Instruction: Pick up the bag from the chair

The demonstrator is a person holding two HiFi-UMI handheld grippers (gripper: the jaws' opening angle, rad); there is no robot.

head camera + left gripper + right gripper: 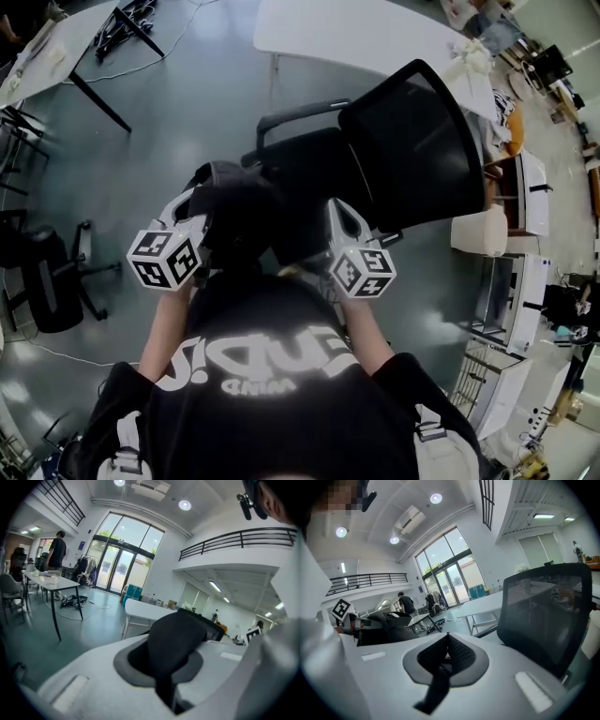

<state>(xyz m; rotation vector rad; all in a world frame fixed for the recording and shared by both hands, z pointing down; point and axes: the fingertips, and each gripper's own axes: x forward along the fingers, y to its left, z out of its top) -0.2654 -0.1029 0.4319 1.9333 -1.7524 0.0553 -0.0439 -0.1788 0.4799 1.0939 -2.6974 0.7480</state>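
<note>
Everything here is placed from the black mesh-backed office chair (412, 141).

The black fabric bag (239, 202) hangs at the near left corner of the chair's seat, on the person's side. I cannot tell whether it touches the seat edge.

The left gripper (192, 211) sits on the bag's far side from the chair. Its claw is closed tight on a fold of the bag, and dark cloth bulges up out of the grey pads.

The right gripper (339, 214) is at the seat's front edge, below the backrest. Its claw is also closed, pinching a black webbing strap (436, 686) that trails back toward its camera. From that view the bag is off to the left, apart from the claw.

- **Left of the chair:** the glossy grey-green floor (187, 122) lies open as far as a white table on slanted black legs (56, 52). A thin cable runs across the floor near that table.
- **Behind the backrest:** the rounded edge of a long white table (347, 33) stands close.
- **Right of the chair:** white cabinets and boxes (511, 300) crowd near its base.
- **Far left of the chair:** a second black swivel chair (47, 277) stands well apart from it.
</note>
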